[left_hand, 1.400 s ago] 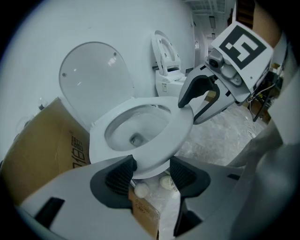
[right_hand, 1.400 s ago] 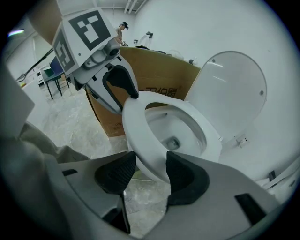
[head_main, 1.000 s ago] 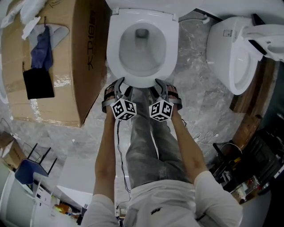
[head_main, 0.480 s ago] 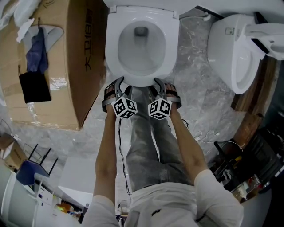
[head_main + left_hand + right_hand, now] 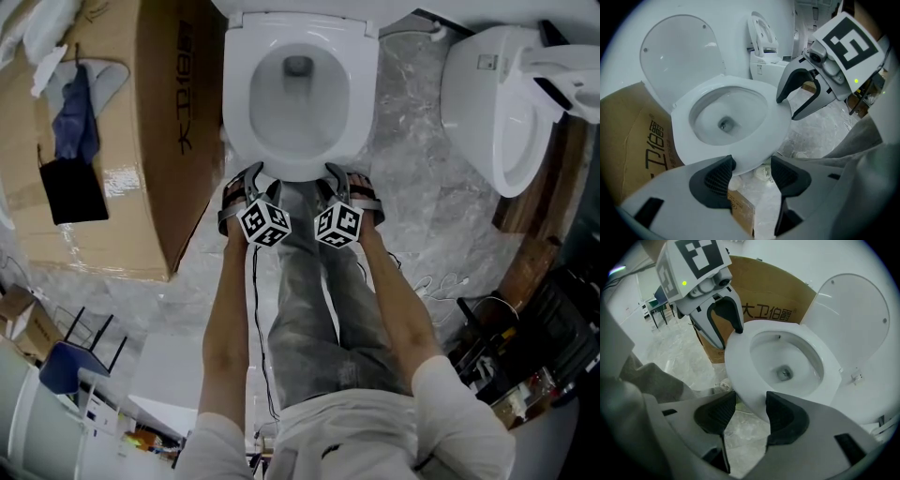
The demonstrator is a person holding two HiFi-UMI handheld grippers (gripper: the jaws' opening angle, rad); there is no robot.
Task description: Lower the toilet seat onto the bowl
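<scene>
My left tool (image 5: 256,178) and right tool (image 5: 335,176) are spread, empty. The seat (image 5: 364,94) lies just above them in frame, apparently already down.

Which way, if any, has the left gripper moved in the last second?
No. The left gripper still sits just short of the toilet bowl's front rim, as before.
</scene>
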